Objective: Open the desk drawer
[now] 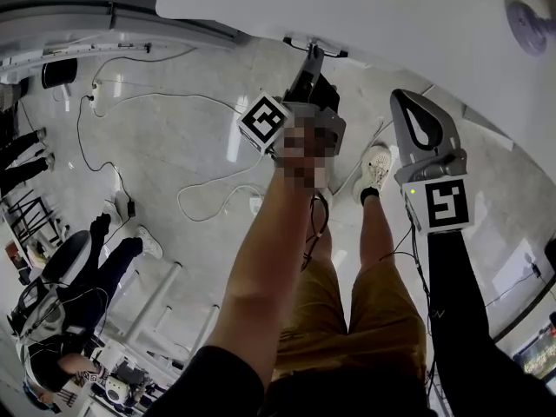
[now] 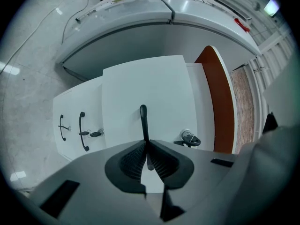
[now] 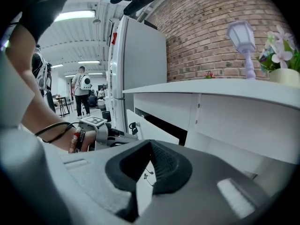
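The white drawer front (image 2: 150, 88) stands pulled out from the white desk (image 1: 347, 7). My left gripper (image 2: 147, 157) is shut on the drawer's thin black handle (image 2: 143, 121), which runs up from between the pads. In the head view the left gripper (image 1: 311, 59) reaches up to the desk's edge. My right gripper (image 3: 150, 146) is shut with nothing in it and hangs off to the side, apart from the drawer; the head view has the right gripper (image 1: 407, 102) to the right of the left one. In the right gripper view the drawer front (image 3: 140, 130) juts out, a dark gap behind it.
A key (image 2: 190, 138) hangs in the pulled drawer's lock. Two lower drawers carry black handles (image 2: 82, 131). A brown side panel (image 2: 218, 102) borders the desk. On the desktop stand a lamp (image 3: 243, 41) and flowers (image 3: 276, 46). Cables (image 1: 208, 189) lie on the floor; a seated person (image 1: 78, 294) is at left.
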Tool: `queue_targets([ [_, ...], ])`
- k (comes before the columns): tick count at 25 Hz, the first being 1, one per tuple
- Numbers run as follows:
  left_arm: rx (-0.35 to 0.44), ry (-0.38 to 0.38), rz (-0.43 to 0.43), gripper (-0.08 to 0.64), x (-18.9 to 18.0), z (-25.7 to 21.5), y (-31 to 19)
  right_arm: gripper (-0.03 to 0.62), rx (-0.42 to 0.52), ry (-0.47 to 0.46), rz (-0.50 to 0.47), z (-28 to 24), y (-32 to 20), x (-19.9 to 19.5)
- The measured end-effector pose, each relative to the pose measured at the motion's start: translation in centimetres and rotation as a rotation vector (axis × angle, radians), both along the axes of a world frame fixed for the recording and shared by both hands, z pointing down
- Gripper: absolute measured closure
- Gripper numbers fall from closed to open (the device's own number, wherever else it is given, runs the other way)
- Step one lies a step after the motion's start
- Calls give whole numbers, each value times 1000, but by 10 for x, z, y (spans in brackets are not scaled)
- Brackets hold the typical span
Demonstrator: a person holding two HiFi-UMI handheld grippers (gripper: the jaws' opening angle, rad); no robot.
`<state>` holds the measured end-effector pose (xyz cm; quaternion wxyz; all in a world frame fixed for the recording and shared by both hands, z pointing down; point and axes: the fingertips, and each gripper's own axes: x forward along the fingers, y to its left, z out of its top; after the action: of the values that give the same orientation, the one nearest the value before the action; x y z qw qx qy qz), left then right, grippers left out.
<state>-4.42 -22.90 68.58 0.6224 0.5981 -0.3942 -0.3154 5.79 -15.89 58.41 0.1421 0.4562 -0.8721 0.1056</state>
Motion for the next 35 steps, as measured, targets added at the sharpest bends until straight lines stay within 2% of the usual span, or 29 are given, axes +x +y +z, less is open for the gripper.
queue_targets([
  [6,-8,-29,9,531,-1,4,1,594,-6,-5,24,-1,-6,5],
  [11,-20,-3,1,531,3,1,-3,594,-7,-23,51,1,-10,5],
  [15,-40,-33,26,529,-3,6,5,594,-2,-38,75,-2,-6,-2],
  [18,-45,-5,29,529,-4,-2,13,594,10,-44,75,-8,-5,-8],
  [25,-47,-25,23,529,-13,-1,23,594,19,-53,112,-15,-7,-6],
  [35,-72,10,-2,531,-16,0,37,594,24,-45,126,-18,-2,-4],
])
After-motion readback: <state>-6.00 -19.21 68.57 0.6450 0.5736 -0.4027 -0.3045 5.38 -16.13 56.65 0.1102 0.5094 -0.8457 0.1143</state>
